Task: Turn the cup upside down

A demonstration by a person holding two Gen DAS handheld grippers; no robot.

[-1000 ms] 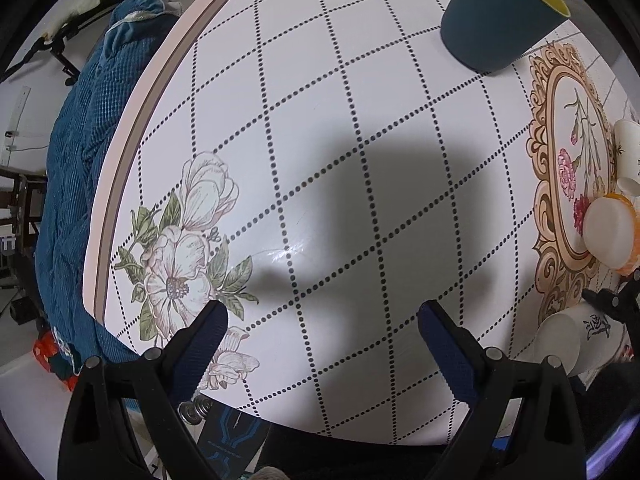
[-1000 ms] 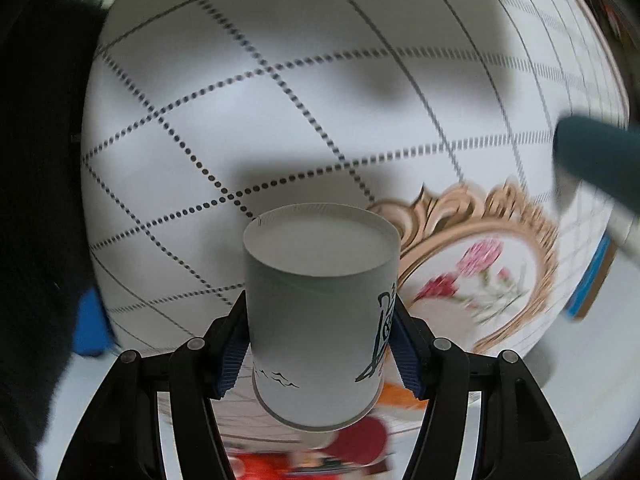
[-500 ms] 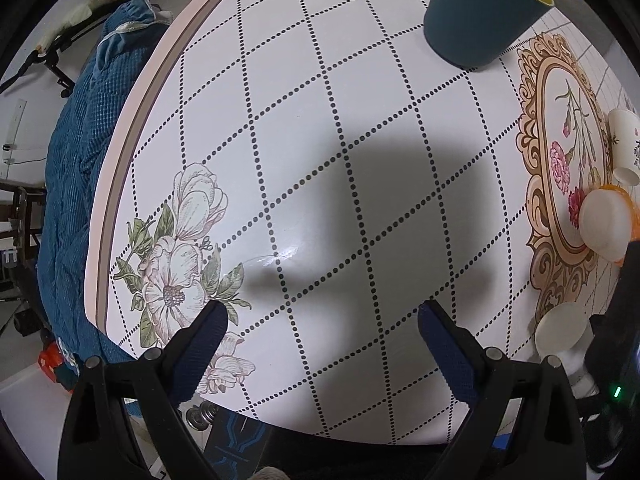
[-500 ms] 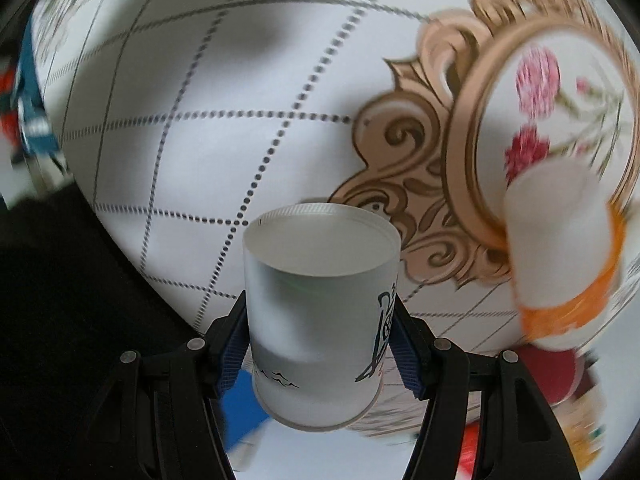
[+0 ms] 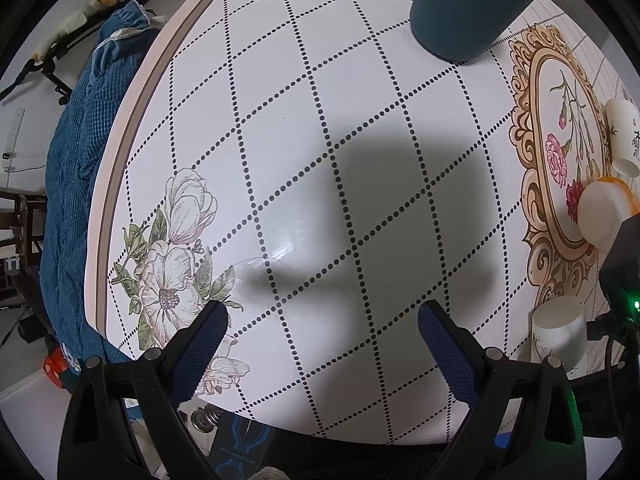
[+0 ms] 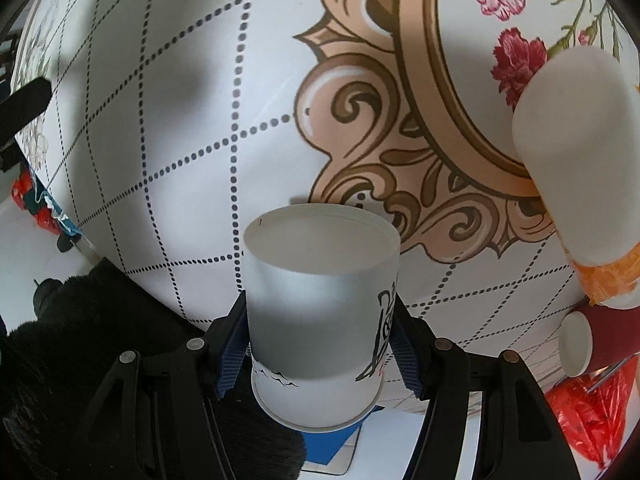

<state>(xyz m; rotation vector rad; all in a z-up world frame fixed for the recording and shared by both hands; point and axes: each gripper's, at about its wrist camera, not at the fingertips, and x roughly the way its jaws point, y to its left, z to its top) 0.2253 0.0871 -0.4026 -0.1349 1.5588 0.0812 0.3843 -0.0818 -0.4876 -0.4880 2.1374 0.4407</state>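
My right gripper (image 6: 320, 344) is shut on a white paper cup (image 6: 320, 312) with black ink drawings. The cup is held upside down, its flat base toward the camera, above the table's near edge by the gold ornament. The same cup (image 5: 558, 334) shows at the lower right of the left wrist view, base up, with the right gripper's body beside it. My left gripper (image 5: 320, 332) is open and empty, above the white dotted tabletop (image 5: 304, 128) near the front edge.
A teal cup with yellow inside (image 5: 468, 4) stands at the far side. An upside-down white cup with an orange band (image 6: 576, 168) sits on the floral medallion. A white cup (image 5: 624, 136) lies further right. A dark red cup (image 6: 592, 344) lies at the table's edge. Blue quilt (image 5: 76, 184) hangs left.
The right gripper has swung with the cup from mid-table toward the gold ornament and near edge, lower now. The left gripper has hardly moved.
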